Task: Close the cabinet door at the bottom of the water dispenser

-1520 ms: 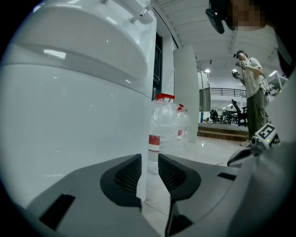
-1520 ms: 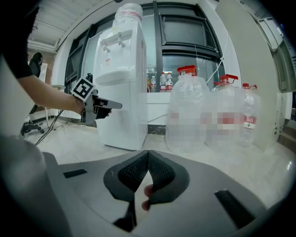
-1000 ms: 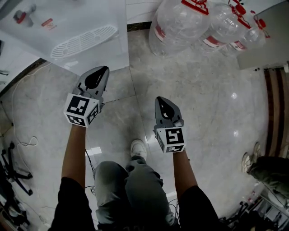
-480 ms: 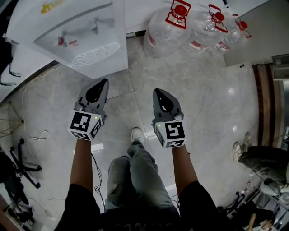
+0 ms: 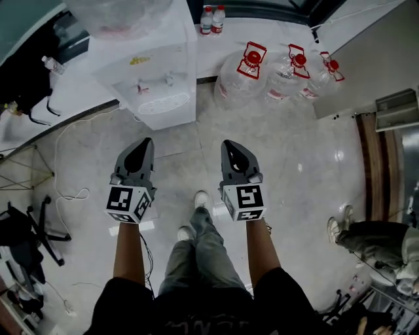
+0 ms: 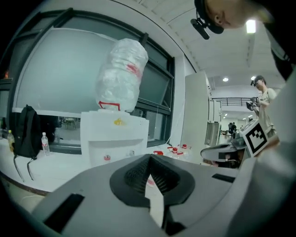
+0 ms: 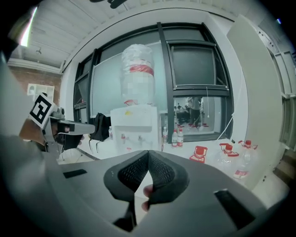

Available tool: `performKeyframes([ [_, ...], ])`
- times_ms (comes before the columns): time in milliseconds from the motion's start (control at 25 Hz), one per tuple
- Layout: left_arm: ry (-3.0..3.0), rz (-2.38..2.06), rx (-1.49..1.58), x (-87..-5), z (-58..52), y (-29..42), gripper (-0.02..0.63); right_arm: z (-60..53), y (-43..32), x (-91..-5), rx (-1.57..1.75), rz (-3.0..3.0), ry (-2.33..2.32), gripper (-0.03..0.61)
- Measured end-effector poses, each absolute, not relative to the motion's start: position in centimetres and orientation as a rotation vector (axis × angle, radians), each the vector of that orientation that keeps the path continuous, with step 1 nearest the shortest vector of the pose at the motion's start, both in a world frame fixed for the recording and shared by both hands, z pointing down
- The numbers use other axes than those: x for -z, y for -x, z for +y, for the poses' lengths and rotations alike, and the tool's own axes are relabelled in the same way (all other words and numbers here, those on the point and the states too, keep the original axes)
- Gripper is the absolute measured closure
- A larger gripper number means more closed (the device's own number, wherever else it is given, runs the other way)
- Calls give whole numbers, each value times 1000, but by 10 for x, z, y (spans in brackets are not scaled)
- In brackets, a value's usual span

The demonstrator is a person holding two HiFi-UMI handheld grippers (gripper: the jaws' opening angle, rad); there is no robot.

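From the head view, the white water dispenser [image 5: 154,72] stands on the pale stone floor [image 5: 294,163], ahead and to the left of the person's feet and well apart from both tools. Its front bears a small yellow mark [image 5: 139,60], too small to read, above two taps and an oval drip grille [image 5: 162,103]. The steep angle hides the cabinet door at its foot. An inverted clear bottle [image 5: 121,12] sits on top. To the right, three large clear jugs [image 5: 288,73] with red caps and handles stand on the floor; their labels cannot be read, nor can their contents be judged. Two small bottles [image 5: 211,18] with red labels stand behind. The left gripper [image 5: 145,142] and right gripper [image 5: 229,144] are held side by side, each cube showing a black-and-white square marker.

In the left gripper view, the left tool's jaws are pressed together with nothing between them. The dispenser's upper half rises beyond them and its lower part is covered. A red band circles the inverted bottle. A black backpack [image 6: 25,134] sits on the ledge at the left.

In the right gripper view, the right tool's jaws also meet at the tips, empty. The dispenser stands straight ahead, with the red-handled jugs to its right.
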State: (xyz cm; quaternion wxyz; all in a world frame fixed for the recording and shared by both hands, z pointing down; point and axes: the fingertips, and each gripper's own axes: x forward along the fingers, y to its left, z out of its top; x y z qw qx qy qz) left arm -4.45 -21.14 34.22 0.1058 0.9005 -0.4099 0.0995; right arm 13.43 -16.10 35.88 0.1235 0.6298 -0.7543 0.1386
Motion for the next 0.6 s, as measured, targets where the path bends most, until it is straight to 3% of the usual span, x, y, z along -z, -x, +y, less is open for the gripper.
performKeyframes([
  [600, -2576, -1393, -239, -185, -156, 107, 600, -126, -122, -200, -350, -2218, -1808, 566],
])
